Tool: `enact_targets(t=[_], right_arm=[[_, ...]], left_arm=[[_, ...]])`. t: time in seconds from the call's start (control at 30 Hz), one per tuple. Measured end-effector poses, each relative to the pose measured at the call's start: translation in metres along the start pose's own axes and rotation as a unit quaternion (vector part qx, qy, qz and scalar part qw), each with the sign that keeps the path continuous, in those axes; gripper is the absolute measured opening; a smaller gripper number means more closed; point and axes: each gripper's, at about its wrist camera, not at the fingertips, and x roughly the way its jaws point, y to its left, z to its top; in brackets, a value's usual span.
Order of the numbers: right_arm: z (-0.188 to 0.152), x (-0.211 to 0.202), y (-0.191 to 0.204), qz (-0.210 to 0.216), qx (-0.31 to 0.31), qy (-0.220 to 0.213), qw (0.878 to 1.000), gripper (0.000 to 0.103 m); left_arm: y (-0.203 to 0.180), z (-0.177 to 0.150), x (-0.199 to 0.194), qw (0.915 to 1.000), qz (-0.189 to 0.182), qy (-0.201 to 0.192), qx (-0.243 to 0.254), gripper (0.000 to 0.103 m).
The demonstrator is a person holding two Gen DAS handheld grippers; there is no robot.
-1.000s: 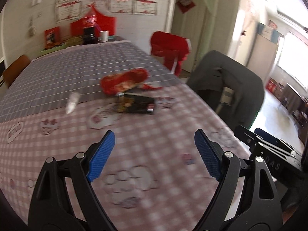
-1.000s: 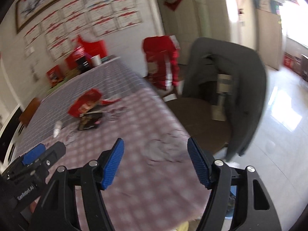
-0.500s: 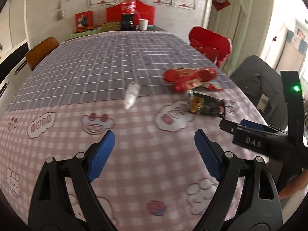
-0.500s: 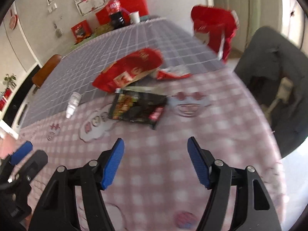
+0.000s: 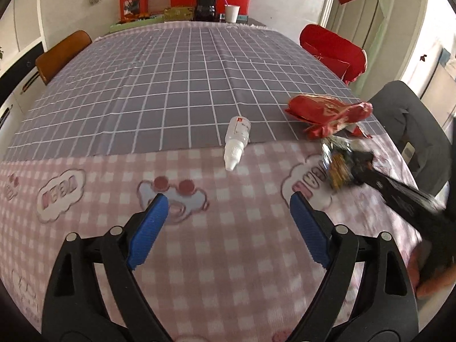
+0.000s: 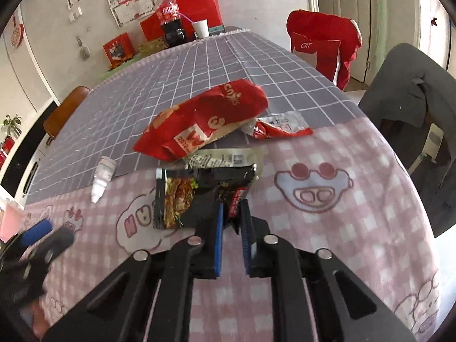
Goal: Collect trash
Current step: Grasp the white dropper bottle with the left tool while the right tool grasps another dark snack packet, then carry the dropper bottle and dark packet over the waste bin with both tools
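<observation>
A black snack wrapper (image 6: 182, 199) lies on the pink checked half of the table (image 5: 171, 85). My right gripper (image 6: 232, 206) is closing its jaws on the wrapper's near corner, which sits pinched between the blue pads. Just behind it lie a red crisp bag (image 6: 205, 122) and a torn red wrapper (image 6: 279, 129). A small white dropper bottle (image 5: 236, 139) rests on the cloth seam. My left gripper (image 5: 227, 199) hovers short of the bottle, its jaws wide and still opening, with nothing between them. The left wrist view shows the right gripper (image 5: 359, 165) at the black wrapper (image 5: 339, 168).
A cola bottle (image 5: 206, 0) and paper cup (image 5: 231, 13) stand at the table's far end. A red-covered chair (image 5: 333, 51) and a chair with a dark jacket (image 6: 410, 108) flank the right edge; a brown chair (image 5: 62, 51) is at the left.
My right gripper moved in to the black wrapper and its jaws came together on the corner. The left gripper swung left, so the white bottle now lies straight ahead of it.
</observation>
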Motion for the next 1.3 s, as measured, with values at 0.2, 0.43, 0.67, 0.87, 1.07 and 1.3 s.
enact_targets(t=[0.2,0.43,0.67,0.87,1.07,1.3], right_arm=[[-0.018,-0.03,-0.012,0.012,0.014,-0.017,1.0,0.01],[-0.021,-0.057,-0.019,0.009,0.007,-0.039,0.999,0.01],[-0.02,-0.07,-0.035,0.015,0.019,-0.046,0.999,0.01],[-0.026,-0.079,-0.046,0.018,0.033,-0.054,0.998,0.01],[-0.037,-0.094,-0.059,0.011,0.049,-0.07,0.996,0.01],[-0.058,-0.122,-0.082,0.02,0.075,-0.092,0.993,0.01]], left_arm=[[-0.003,0.02,0.034,0.9999,0.007,0.01,-0.004,0.086],[-0.016,0.033,0.059,0.9984,0.051,0.017,0.018,0.031],[-0.008,0.025,0.038,0.9992,0.033,0.019,0.007,0.019],[-0.013,0.004,0.008,0.9998,-0.004,0.007,0.019,0.019],[-0.041,-0.017,-0.024,0.9976,0.005,-0.024,0.065,0.019],[-0.086,-0.038,-0.062,0.9911,-0.03,-0.067,0.112,0.019]])
